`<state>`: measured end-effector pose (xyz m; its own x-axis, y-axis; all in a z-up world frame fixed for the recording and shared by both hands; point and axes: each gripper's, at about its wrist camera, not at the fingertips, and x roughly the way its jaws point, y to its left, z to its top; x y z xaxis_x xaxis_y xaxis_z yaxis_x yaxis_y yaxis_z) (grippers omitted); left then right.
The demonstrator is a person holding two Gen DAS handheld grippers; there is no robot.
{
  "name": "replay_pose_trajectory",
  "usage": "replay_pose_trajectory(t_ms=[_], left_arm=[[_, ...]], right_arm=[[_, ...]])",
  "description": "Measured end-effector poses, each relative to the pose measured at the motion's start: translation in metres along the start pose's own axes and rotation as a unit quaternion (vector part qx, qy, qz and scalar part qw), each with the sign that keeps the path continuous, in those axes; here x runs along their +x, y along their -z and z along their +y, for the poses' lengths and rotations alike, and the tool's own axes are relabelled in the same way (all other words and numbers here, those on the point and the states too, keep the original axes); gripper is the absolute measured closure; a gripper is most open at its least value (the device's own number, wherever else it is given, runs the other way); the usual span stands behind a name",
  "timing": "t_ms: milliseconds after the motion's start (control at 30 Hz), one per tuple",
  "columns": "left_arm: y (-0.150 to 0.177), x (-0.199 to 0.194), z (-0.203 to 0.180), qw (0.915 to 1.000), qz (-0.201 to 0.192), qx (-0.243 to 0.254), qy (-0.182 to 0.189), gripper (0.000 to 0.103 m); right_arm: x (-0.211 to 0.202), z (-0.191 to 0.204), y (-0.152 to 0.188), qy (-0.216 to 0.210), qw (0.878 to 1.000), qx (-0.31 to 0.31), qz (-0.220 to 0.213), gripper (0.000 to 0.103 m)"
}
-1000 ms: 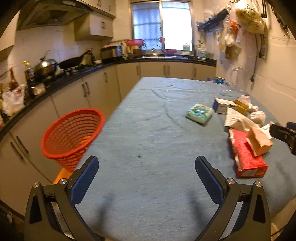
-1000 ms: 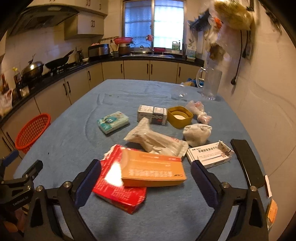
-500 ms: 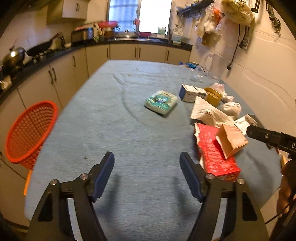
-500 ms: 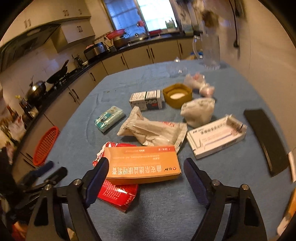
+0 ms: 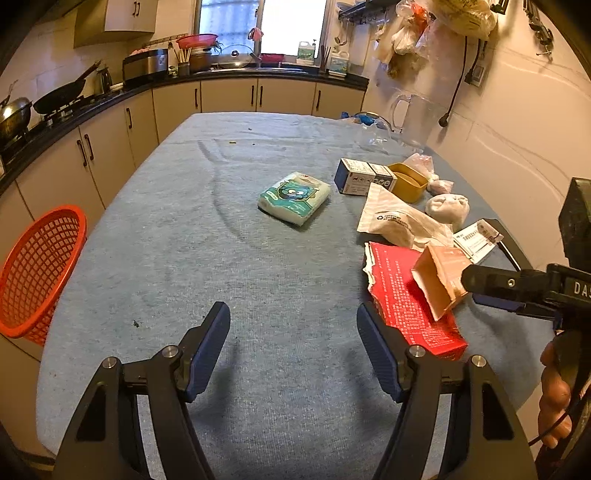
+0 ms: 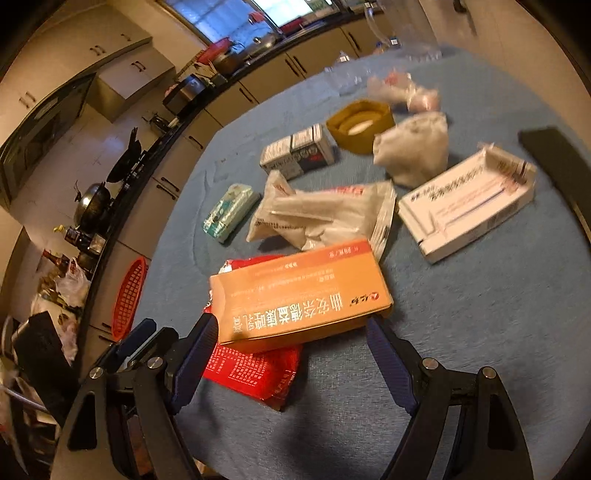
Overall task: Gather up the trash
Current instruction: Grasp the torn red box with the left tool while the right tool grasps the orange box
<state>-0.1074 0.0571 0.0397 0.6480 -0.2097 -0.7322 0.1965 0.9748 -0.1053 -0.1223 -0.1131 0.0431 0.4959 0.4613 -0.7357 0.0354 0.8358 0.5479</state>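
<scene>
A long desk covered in blue-grey cloth (image 5: 229,236) filled the narrow kitchen. Beige cabinets with dark handles (image 5: 229,96) ran under a black countertop (image 5: 110,96) along the left and far walls. Daylight came through a bright window (image 5: 258,22) at the end. Pale tiled wall (image 5: 517,122) stood on the right.

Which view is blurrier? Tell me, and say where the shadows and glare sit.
The right wrist view is blurrier: the white box and the crumpled white wad smear from motion, and the frame is tilted. The left wrist view is sharp: the window blows out white, and the left gripper casts soft finger shadows on the blue tablecloth. Both bend at the fisheye edges.
</scene>
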Motion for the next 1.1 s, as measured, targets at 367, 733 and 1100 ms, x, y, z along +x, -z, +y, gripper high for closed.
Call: replay_pose_trajectory(t_ms=[367,733,1100], left_arm=[[-0.003,0.007,0.006,0.9999,0.005,-0.003,-0.008,0.033],[-0.003,0.009,0.014,0.9999,0.012,-0.007,0.000,0.033],[-0.015,0.021,-0.005,0.9897,0.070,-0.011,0.124,0.043]], right_arm=[[0.035,0.003,-0.029,0.007,0.999,0.020,0.027,0.016],[0.048,0.019,-0.047,0.003,1.000,-0.001,0.007,0.054],[0.012,0.014,-0.041,-0.024,0.998,-0.018,-0.052,0.078]])
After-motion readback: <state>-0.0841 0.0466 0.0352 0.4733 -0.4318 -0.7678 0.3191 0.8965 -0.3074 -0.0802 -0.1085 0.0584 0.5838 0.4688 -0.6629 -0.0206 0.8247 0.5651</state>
